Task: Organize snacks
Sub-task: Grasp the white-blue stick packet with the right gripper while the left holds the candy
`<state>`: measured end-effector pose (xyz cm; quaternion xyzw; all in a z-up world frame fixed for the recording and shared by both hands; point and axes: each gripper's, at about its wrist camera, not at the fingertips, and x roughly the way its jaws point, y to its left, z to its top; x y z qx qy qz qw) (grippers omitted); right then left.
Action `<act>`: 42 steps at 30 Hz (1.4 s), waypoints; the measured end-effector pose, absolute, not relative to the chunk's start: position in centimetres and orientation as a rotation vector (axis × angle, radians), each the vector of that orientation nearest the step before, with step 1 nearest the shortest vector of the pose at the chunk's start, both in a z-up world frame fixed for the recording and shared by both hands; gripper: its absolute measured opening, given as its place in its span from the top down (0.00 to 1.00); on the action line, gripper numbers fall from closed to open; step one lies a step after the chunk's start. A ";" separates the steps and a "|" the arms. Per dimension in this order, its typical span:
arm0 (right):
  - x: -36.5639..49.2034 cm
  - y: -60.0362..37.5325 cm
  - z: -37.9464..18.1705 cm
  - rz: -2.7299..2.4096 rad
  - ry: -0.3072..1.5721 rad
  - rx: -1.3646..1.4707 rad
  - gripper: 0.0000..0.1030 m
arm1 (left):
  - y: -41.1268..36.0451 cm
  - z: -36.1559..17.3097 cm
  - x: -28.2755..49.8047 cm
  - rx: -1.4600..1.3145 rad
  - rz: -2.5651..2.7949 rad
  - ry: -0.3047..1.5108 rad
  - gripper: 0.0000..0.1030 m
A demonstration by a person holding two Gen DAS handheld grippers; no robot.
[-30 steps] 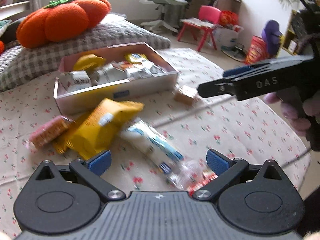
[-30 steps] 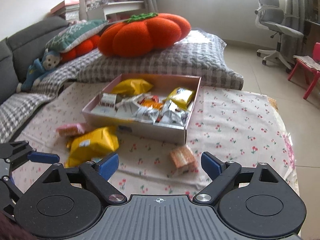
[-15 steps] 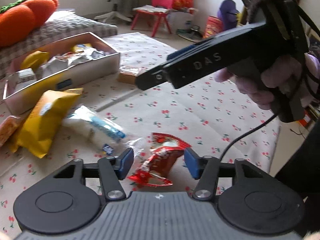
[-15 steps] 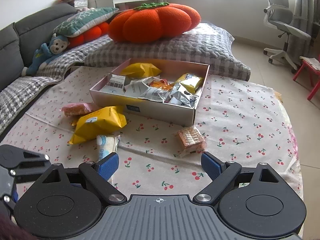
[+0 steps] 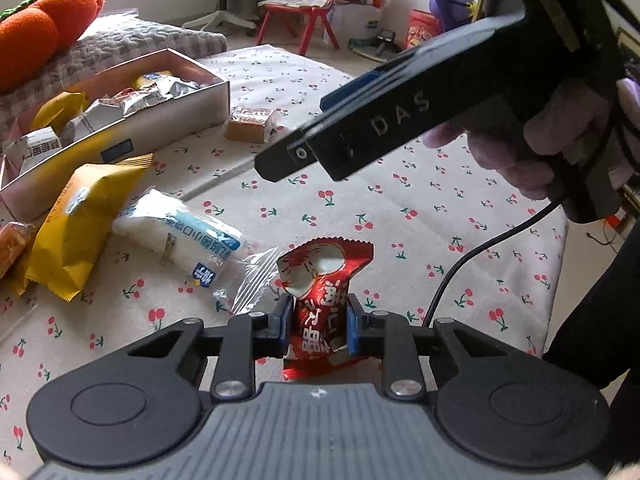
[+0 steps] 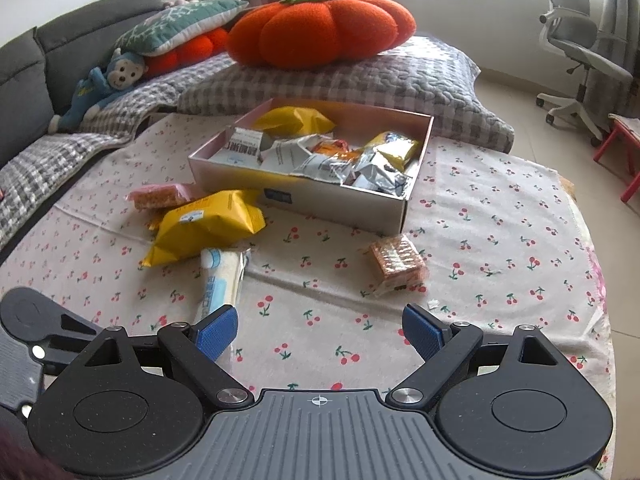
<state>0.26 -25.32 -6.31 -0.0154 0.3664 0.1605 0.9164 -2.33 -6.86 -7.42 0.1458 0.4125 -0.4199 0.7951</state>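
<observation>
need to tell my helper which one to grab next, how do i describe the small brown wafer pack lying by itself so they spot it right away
Start at the open snack box on the cherry-print cloth. Just off its near right corner lies the small wafer pack, alone on the cloth. It is square, brown and clear-wrapped, unlike the yellow bag and white pack on the box's other side.

Outside the snack box (image 6: 340, 204): one red packet (image 5: 320, 300), one white packet (image 6: 220, 280), two wafer packs (image 6: 396, 260), one yellow bag (image 6: 204, 228).

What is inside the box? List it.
The box holds a yellow packet, a smaller yellow packet, crumpled silver-white wrappers and an orange one. Anything beneath them is covered.
</observation>
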 end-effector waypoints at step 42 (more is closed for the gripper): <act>1.2 -16.0 -9.5 0.417 0.813 -0.168 0.52 | 3.4 -7.2 1.7 0.174 -0.484 0.895 0.72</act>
